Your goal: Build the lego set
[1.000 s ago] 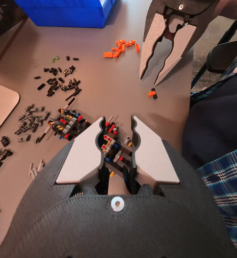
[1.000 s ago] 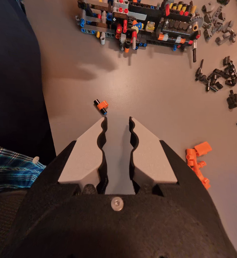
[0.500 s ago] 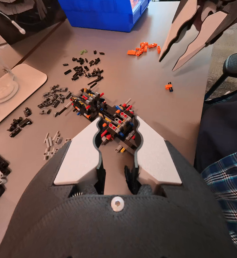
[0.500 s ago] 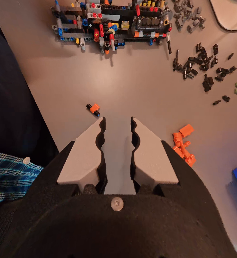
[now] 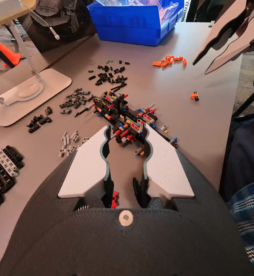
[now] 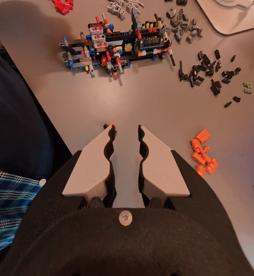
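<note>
The partly built lego assembly (image 5: 123, 116), black with red, blue and grey pins, lies on the grey table (image 5: 175, 134). My left gripper (image 5: 126, 127) is open and empty, and hovers over the assembly's near end. The assembly also shows in the right wrist view (image 6: 116, 44), far ahead. My right gripper (image 6: 126, 127) is open and empty. A small orange-and-black piece (image 6: 112, 124) sits at its left fingertip, partly hidden. In the left wrist view that piece (image 5: 194, 95) lies alone on the table, with the right gripper (image 5: 199, 69) above and beyond it.
A blue bin (image 5: 132, 22) stands at the back. Orange bricks (image 6: 202, 153) lie right of my right gripper. Black pins (image 6: 205, 70), grey connectors (image 5: 74, 101), black beams (image 5: 0, 171), red pieces (image 6: 63, 6) and a white stand base (image 5: 26, 92) surround the assembly. A person in a plaid sleeve (image 6: 6, 201) sits at the table's edge. The left gripper's tips are roughly 20 cm from the right gripper's.
My left gripper has drawn back and up, so the assembly now lies mostly ahead of its fingertips. My right gripper has moved to the small orange-and-black piece, which now sits at its left fingertip.
</note>
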A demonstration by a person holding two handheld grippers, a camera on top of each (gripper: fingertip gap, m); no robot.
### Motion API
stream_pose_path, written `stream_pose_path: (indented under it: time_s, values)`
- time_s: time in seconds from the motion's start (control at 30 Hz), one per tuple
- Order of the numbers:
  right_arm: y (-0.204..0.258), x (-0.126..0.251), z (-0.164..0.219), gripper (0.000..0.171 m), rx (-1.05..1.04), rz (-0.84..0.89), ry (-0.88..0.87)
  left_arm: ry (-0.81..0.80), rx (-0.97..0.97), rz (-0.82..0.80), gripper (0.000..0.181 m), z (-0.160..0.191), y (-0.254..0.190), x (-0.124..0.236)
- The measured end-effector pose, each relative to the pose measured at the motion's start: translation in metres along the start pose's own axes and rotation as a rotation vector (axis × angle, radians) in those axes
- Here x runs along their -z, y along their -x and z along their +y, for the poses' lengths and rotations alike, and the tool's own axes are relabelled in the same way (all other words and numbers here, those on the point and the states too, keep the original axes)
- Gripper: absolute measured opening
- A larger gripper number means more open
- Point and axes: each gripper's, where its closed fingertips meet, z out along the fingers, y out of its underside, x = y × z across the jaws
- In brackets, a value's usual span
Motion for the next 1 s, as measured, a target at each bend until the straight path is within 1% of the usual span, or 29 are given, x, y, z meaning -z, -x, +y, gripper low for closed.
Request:
stream_pose_path:
  time_s: [0.33,0.5,0.67,0.93,1.0]
  values:
    - [0.024,-0.003,0.023,0.028,-0.020,-0.068,0.094,-0.012,-0.008,0.011,0.040,-0.002,-0.005,0.003]
    - [0.031,-0.016,0.027,0.028,-0.016,-0.073,0.134,-0.002,-0.013,0.025,0.040,-0.001,-0.009,0.001]
    - [0.031,-0.031,0.027,0.035,-0.064,-0.067,0.169,0.005,-0.013,0.024,0.040,0.002,-0.011,0.001]
    - [0.030,-0.041,0.022,0.005,-0.012,-0.077,0.170,0.015,0.007,0.005,0.040,0.009,-0.006,0.007]
    - [0.029,-0.042,0.021,0.005,0.003,-0.084,0.172,0.016,0.014,0.001,0.039,0.011,-0.006,0.010]
